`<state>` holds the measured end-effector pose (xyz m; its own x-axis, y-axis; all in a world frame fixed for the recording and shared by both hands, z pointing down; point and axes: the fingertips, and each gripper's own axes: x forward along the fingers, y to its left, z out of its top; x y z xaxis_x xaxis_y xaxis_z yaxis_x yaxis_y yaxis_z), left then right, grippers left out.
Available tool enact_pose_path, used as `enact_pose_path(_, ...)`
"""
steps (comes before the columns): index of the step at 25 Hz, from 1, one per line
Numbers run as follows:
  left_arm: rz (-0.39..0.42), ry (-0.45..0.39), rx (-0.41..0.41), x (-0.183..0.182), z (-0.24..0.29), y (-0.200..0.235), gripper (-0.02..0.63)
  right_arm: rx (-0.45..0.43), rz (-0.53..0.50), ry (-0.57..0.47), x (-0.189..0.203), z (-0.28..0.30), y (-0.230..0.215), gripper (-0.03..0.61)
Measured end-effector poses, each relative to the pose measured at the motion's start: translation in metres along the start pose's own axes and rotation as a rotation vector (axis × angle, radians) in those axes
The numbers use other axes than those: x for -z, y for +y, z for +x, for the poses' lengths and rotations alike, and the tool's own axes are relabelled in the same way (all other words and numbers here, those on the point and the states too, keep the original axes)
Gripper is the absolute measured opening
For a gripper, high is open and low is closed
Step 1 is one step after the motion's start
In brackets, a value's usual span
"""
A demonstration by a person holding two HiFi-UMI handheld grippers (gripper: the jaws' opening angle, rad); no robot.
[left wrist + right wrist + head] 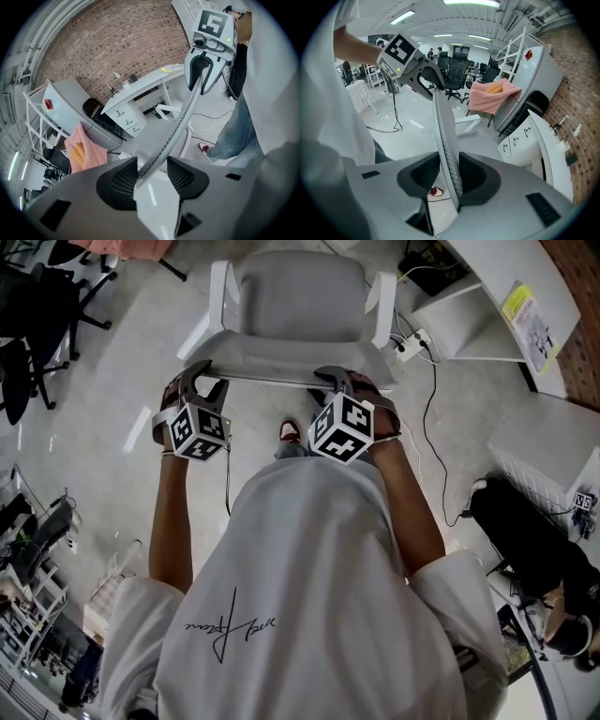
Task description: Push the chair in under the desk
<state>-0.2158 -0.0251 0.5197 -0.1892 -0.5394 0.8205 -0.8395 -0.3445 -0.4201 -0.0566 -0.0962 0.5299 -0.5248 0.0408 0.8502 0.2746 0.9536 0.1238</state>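
Observation:
A white chair with a grey seat stands in front of me, and its backrest's top edge runs between both grippers. My left gripper straddles that edge near the left end. In the left gripper view the backrest edge lies against one pad, with a gap to the other, so the left gripper is open. My right gripper sits near the right end. There the backrest edge is pinched between the pads of the right gripper. The white desk stands at the upper right.
A power strip with cables lies on the floor between chair and desk. Black office chairs stand at the left. A person in dark clothes sits at the lower right. A pink cloth hangs beside a white cabinet.

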Motion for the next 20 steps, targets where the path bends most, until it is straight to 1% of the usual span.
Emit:
enact_pose_path(10,0.043,0.026,-0.009,-0.016,0.017,0.015,0.196,0.014,0.047,-0.006,0.002,0.0,-0.016,0.143)
enact_pose_path(20,0.091,0.031,0.005,-0.037,0.034,0.023,0.198,0.035,0.087,-0.004,0.011,-0.003,-0.033,0.141)
